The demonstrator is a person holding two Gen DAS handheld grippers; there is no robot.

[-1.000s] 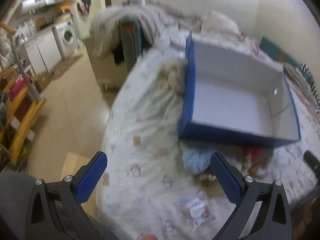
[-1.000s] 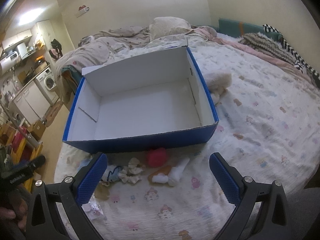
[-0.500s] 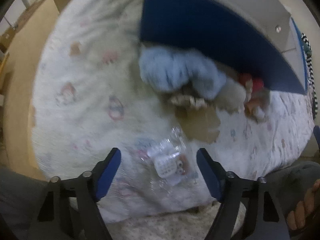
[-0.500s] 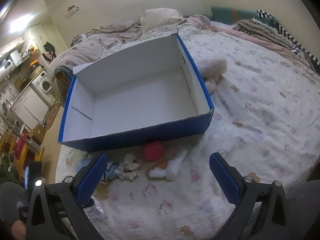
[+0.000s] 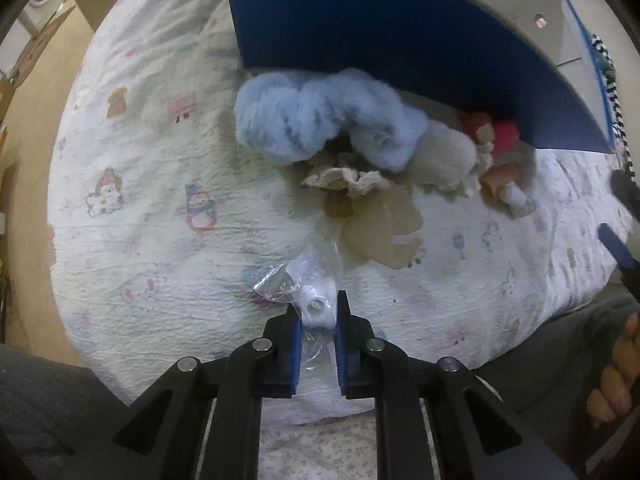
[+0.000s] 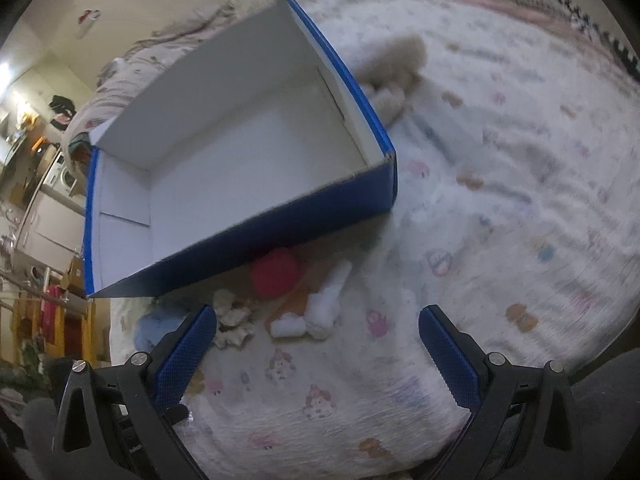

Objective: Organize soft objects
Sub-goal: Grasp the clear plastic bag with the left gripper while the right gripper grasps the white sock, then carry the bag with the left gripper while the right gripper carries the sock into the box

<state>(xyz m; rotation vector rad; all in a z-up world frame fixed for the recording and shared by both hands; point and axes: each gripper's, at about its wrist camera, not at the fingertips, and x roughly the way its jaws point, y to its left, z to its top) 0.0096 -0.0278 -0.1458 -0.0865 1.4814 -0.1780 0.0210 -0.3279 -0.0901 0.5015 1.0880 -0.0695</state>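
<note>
My left gripper (image 5: 316, 312) is shut on a clear plastic packet (image 5: 304, 292) with small white items, lying on the bed near its front edge. Beyond it lie a fluffy light-blue soft toy (image 5: 320, 114), a cream soft piece (image 5: 444, 158), a crumpled beige scrap (image 5: 348, 176), a tan flat piece (image 5: 380, 232) and a red soft ball (image 5: 506, 138), all in front of the blue box (image 5: 380, 28). My right gripper (image 6: 318, 340) is open and empty above the bed, facing the red ball (image 6: 276, 274), a white soft toy (image 6: 320, 312) and the blue box (image 6: 280, 216), whose white inside is bare.
A beige plush (image 6: 394, 76) lies beside the box's right wall. The patterned bedspread (image 6: 500, 200) stretches to the right. The bed edge and floor (image 5: 28, 120) are to the left. Kitchen units and a washing machine (image 6: 60, 176) stand far left.
My left gripper dropped toward the bed and closed its jaws on the plastic packet. My right gripper tilted and moved slightly closer to the toys, still open.
</note>
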